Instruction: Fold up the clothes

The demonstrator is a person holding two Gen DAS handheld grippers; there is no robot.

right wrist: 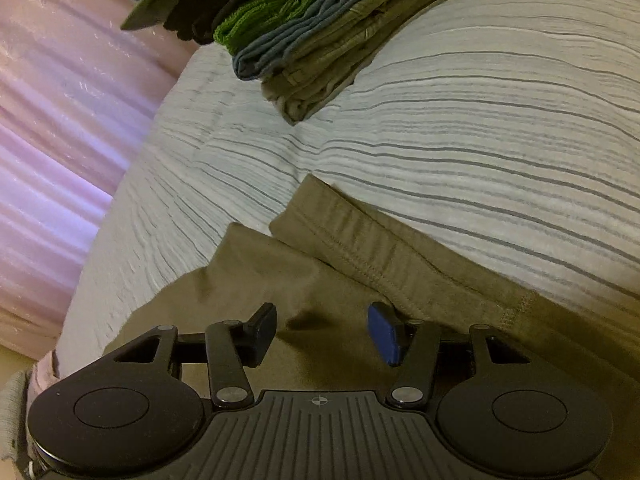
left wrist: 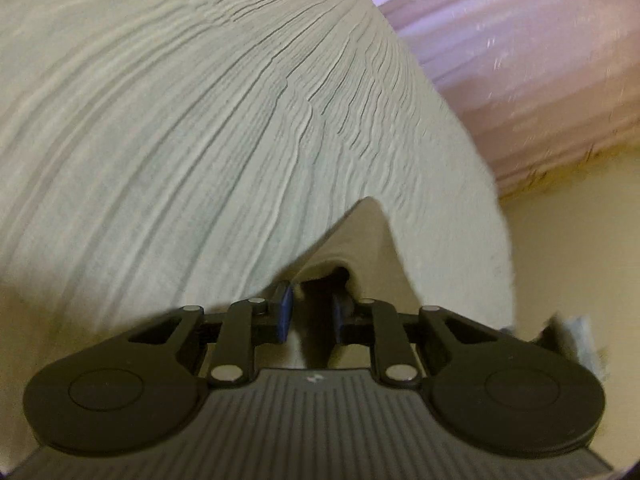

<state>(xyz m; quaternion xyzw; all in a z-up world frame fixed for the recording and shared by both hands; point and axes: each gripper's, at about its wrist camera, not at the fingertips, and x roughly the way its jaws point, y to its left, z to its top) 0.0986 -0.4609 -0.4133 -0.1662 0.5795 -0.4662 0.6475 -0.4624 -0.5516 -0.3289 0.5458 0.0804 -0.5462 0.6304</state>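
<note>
While no writing is legible, left tool [left wrist: 311,312] pinches olive garment [right wrist: 340,280], right tool [right wrist: 322,334] wide.

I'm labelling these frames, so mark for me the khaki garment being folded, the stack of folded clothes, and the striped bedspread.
khaki garment [right wrist: 360,248]: right wrist view, on its stitched hem band.
stack of folded clothes [right wrist: 320,60]: right wrist view, on the khaki layers near the bottom.
striped bedspread [right wrist: 500,128]: right wrist view, on bare striped fabric right of the stack.

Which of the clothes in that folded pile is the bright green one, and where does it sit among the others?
The green knit lies mid-pile, above the blue-grey piece and below the black one. The rest are dull olive, black or blue.
</note>
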